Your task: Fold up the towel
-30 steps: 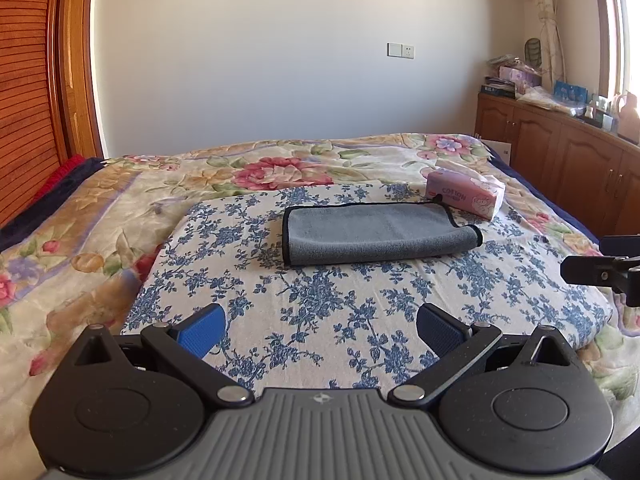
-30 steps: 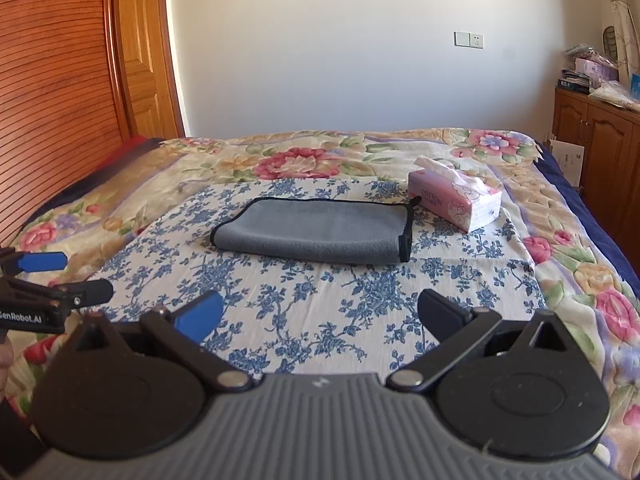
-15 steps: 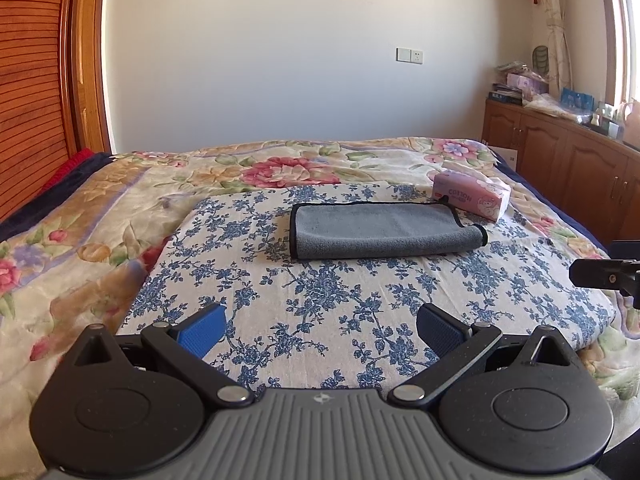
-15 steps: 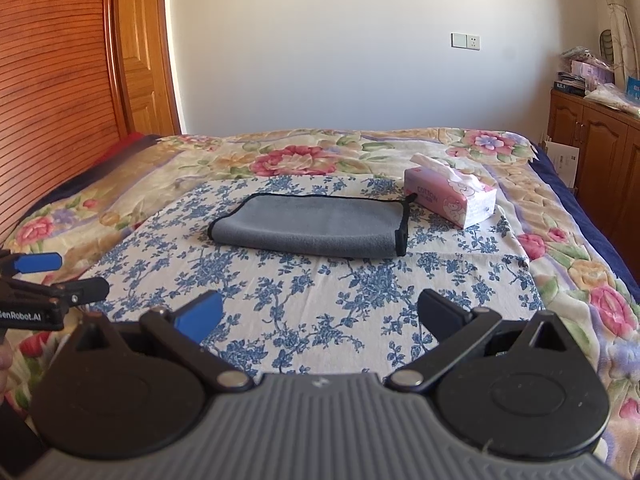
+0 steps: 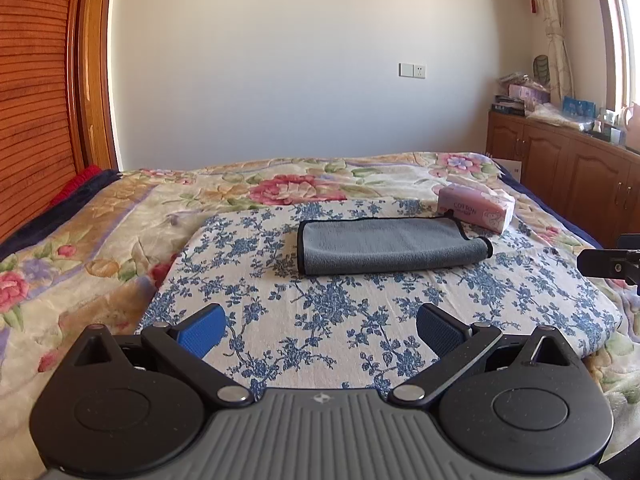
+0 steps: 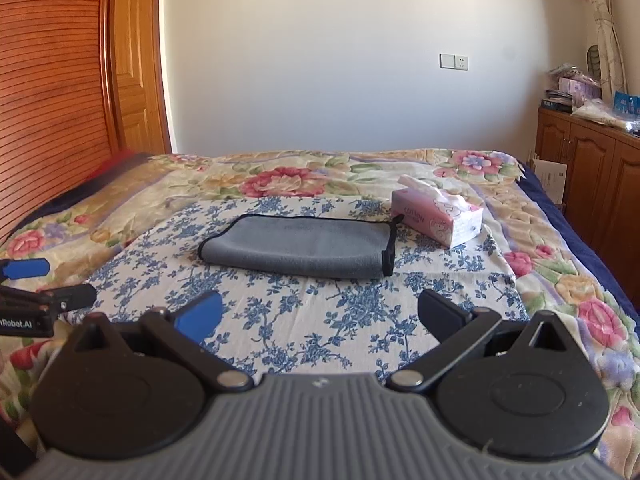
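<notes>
A grey towel with black trim lies folded into a long band on the blue-flowered cloth of the bed; it also shows in the right wrist view. My left gripper is open and empty, well short of the towel, near the cloth's front edge. My right gripper is open and empty, also short of the towel. The left gripper shows at the left edge of the right wrist view; the right gripper's finger shows at the right edge of the left wrist view.
A pink tissue box stands just beyond the towel's right end, also in the right wrist view. A floral bedspread covers the bed. A wooden cabinet with clutter lines the right wall. A wooden headboard stands at left.
Both grippers have drawn back from the towel and tilted up a little; the towel looks smaller and farther. Both stay open and empty. The towel has not moved.
</notes>
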